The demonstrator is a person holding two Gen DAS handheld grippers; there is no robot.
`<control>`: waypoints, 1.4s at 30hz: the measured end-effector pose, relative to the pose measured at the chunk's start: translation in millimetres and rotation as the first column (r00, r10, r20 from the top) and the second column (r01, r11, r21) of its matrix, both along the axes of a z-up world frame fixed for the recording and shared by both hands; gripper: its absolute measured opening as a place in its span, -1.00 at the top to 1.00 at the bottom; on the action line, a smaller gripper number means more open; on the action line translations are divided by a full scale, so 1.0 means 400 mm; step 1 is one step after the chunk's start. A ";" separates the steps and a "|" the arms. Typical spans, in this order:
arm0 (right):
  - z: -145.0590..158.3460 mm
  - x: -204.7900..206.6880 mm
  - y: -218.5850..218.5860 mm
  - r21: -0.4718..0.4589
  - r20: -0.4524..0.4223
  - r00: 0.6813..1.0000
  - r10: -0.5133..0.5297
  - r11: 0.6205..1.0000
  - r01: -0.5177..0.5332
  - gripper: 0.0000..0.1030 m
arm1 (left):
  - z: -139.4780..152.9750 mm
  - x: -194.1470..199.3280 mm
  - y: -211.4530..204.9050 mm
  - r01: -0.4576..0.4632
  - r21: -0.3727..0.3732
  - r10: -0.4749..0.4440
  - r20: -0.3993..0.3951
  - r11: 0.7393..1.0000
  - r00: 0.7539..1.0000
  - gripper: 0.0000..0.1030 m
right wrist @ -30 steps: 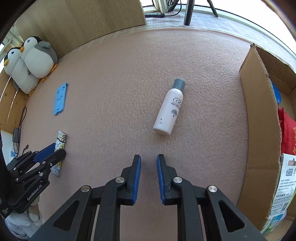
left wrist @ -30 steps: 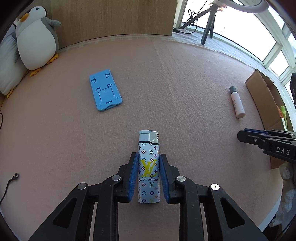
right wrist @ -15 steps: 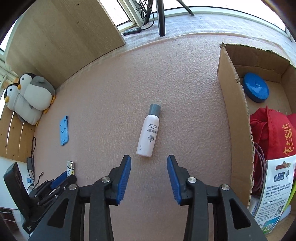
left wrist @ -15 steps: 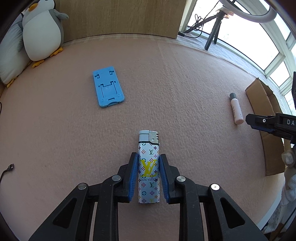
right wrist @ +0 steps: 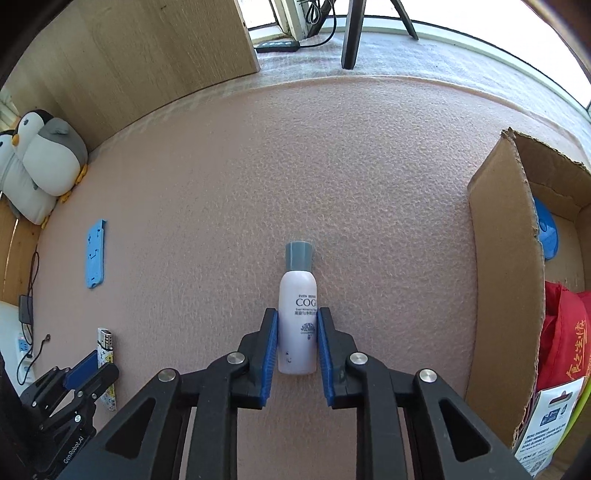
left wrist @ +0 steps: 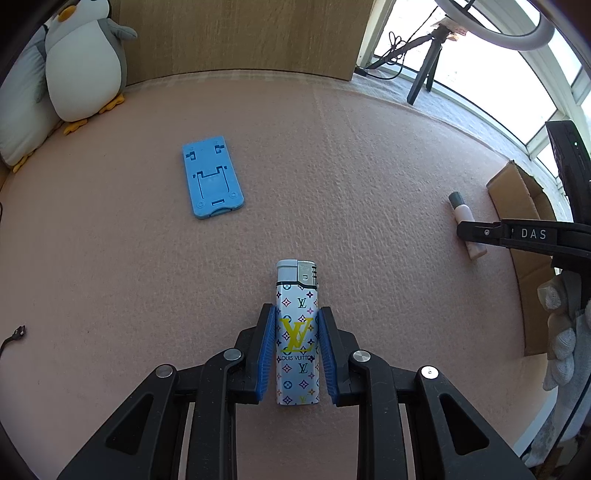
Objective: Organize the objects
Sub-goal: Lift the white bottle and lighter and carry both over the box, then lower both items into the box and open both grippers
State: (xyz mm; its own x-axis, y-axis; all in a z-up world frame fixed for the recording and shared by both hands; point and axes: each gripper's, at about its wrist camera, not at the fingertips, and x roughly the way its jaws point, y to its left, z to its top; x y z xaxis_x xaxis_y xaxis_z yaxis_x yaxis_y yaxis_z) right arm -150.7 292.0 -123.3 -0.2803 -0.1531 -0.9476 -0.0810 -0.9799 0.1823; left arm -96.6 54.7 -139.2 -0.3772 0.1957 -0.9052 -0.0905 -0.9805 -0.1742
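A lighter [left wrist: 297,332] with a coloured monogram print sits upright between my left gripper's [left wrist: 297,314] blue pads, which are shut on its sides. The right wrist view has the same lighter [right wrist: 104,339] at lower left, in the left gripper [right wrist: 99,369]. A white bottle [right wrist: 298,325] with a grey cap lies on the pink mat, cap pointing away. My right gripper [right wrist: 295,314] has its pads pressed against the bottle's lower half. Seen from the left wrist, the right gripper [left wrist: 467,230] crosses that bottle [left wrist: 460,208].
A blue phone stand [left wrist: 212,177] lies flat on the mat at far left. Penguin plushies [left wrist: 86,62] lean at the back left corner. An open cardboard box [right wrist: 506,258] holding a blue disc [right wrist: 548,236] and red bag [right wrist: 565,332] stands at right. A tripod [right wrist: 351,33] stands behind.
My right gripper, wide open half a second ago, has dropped onto the white bottle and closed on it. The left gripper keeps its hold on the lighter.
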 end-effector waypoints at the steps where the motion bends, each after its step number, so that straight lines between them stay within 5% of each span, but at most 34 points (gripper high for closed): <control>1: 0.005 0.008 0.001 0.003 -0.007 1.000 0.005 1.000 -0.005 0.64 | 0.005 -0.003 0.004 0.002 0.001 -0.002 -0.005 1.000 1.000 0.52; 11: 0.128 0.116 0.069 -0.029 -0.117 0.993 -0.003 1.000 -0.001 0.64 | 0.111 -0.053 0.109 0.074 0.032 -0.071 -0.088 0.997 0.994 0.52; 20: 0.214 0.247 0.233 -0.012 -0.190 0.978 -0.088 0.996 0.088 0.64 | 0.220 -0.100 0.346 0.213 0.048 -0.202 -0.175 0.976 0.964 0.52; 31: 0.233 0.347 0.399 -0.008 -0.209 0.961 -0.181 0.983 0.183 0.64 | 0.260 -0.098 0.659 0.360 0.033 -0.345 -0.216 0.933 0.913 0.52; 42: 0.220 0.375 0.463 -0.035 -0.205 0.957 -0.204 0.979 0.202 0.63 | 0.249 -0.108 0.830 0.426 0.030 -0.412 -0.202 0.904 0.889 0.52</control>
